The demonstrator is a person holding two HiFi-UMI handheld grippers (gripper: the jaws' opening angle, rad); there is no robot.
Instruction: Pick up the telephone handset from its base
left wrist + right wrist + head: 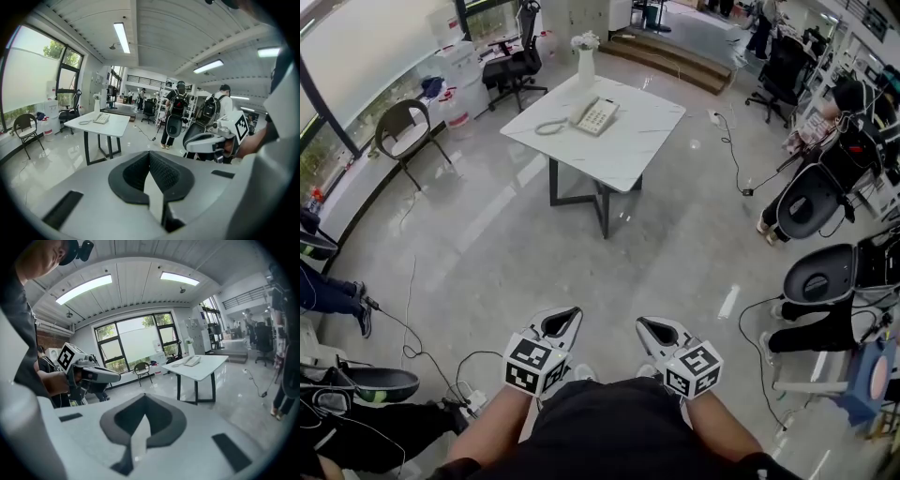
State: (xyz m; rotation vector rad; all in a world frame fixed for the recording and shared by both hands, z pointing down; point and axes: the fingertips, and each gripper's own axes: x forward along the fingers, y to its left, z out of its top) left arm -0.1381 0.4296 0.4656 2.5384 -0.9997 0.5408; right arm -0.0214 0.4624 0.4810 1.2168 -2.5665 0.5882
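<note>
Counting from the head view: one white worktop (628, 155), one telephone (597, 116) on it, one vase (586, 66) of white flowers just behind the phone, and one loop of cord (549, 127) lying at the phone's left. Two tongs sit low in frame, left tongs (566, 317) and right tongs (650, 326), side by side, with one marker cube each. Both are fully closed, hold nothing and touch nothing. Glossy floor (487, 244) lies between them and the worktop, which is well apart. The phone is pale with its keypad up. The handset (582, 112) looks seated along the left side of the base, too small to tell more. One round-back chair (403, 127) and one office chair (514, 61) stand left of the worktop.

Left gripper view: its own pads are pressed together with no gap, and nothing is between them. The right tongs show at right, held in a hand and also closed. The worktop is far off at left-centre, with the phone and vase on top. Two people with backpacks (178, 105) stand beyond it, backs turned.

Right gripper view: its pads meet and the tongs are empty. The left tongs show at left in a hand. The worktop is right of centre and well apart, the pale phone flat on it, the handset not separable at this size.
</note>
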